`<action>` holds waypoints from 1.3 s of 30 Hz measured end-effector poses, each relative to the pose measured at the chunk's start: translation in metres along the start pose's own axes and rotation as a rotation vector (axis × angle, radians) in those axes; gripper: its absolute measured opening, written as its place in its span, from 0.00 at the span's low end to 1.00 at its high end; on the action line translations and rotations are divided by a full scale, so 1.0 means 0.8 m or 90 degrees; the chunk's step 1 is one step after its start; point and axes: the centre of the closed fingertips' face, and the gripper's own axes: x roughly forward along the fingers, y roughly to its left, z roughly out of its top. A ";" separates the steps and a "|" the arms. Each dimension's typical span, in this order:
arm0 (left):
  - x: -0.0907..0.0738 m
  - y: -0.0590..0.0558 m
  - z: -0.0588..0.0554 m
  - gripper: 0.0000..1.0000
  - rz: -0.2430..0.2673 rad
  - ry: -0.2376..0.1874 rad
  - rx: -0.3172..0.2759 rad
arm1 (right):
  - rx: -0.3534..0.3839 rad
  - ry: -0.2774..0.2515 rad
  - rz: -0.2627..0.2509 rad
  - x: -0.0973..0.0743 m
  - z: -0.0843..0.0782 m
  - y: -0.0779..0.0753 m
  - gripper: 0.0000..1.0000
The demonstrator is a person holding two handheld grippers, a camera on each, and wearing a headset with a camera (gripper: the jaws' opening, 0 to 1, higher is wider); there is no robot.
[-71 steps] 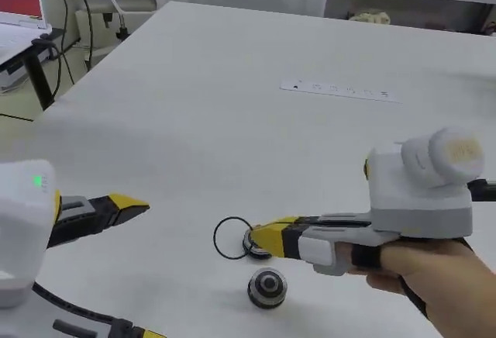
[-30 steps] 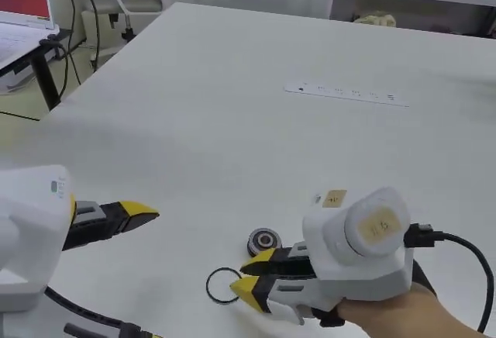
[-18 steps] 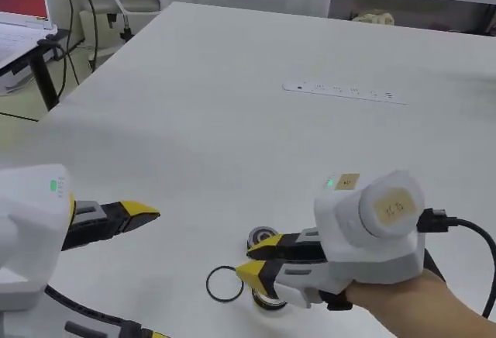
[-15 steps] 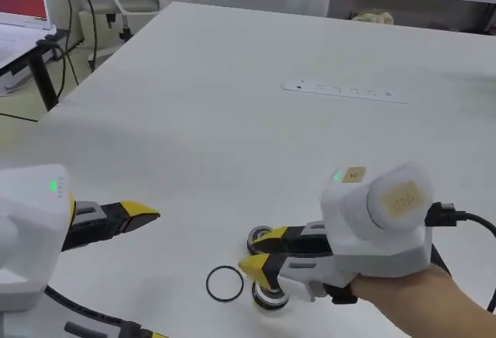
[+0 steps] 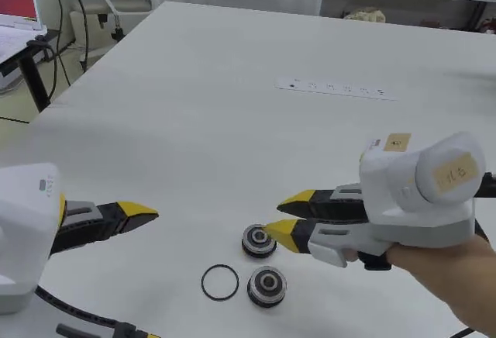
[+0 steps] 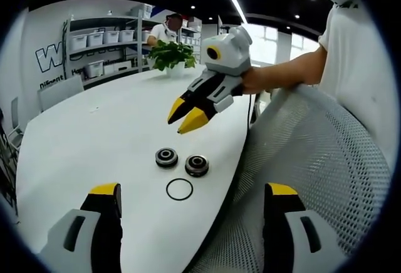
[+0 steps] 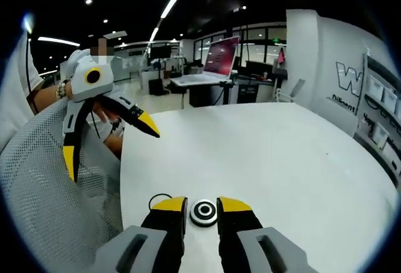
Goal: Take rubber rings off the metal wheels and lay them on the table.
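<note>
Two small metal wheels [image 5: 259,240] [image 5: 267,286] with dark rims lie flat near the front of the white table [image 5: 232,121]. A loose black rubber ring [image 5: 220,282] lies flat just left of the nearer wheel. My right gripper [image 5: 287,214] hovers open just right of the farther wheel, holding nothing. In the right gripper view that wheel [image 7: 204,211] sits just beyond the right gripper [image 7: 202,201], between its tips. My left gripper [image 5: 152,276] stands wide open to the left, apart from everything. In the left gripper view the left gripper [image 6: 193,193] faces both wheels [image 6: 166,157] [image 6: 197,165] and the ring [image 6: 179,189].
A flat white strip [image 5: 335,88] lies farther back on the table. A mesh chair back [image 6: 301,160] stands at the table's near edge. A laptop [image 7: 220,54] sits on a side desk, and a potted plant [image 6: 170,54] stands at the far end.
My right gripper has lifted and drawn back to the right, off the nearer wheel, so both wheels now show. The ring and the left gripper have stayed put.
</note>
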 end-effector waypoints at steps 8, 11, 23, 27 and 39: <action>-0.002 -0.005 0.018 0.94 -0.026 0.017 0.052 | 0.001 0.007 0.023 -0.012 -0.011 -0.007 0.17; -0.001 -0.006 0.038 0.93 -0.030 0.003 0.069 | -0.004 0.023 0.039 -0.014 -0.022 -0.006 0.17; 0.014 0.005 0.112 0.79 -0.058 -0.075 0.163 | 0.015 0.091 0.135 -0.010 -0.074 0.018 0.24; 0.025 0.012 0.134 0.76 -0.060 -0.098 0.174 | 0.022 0.107 0.148 -0.007 -0.085 0.022 0.26; 0.082 -0.004 0.121 0.70 -0.108 -0.095 0.179 | 0.007 0.123 0.178 0.000 -0.094 0.040 0.27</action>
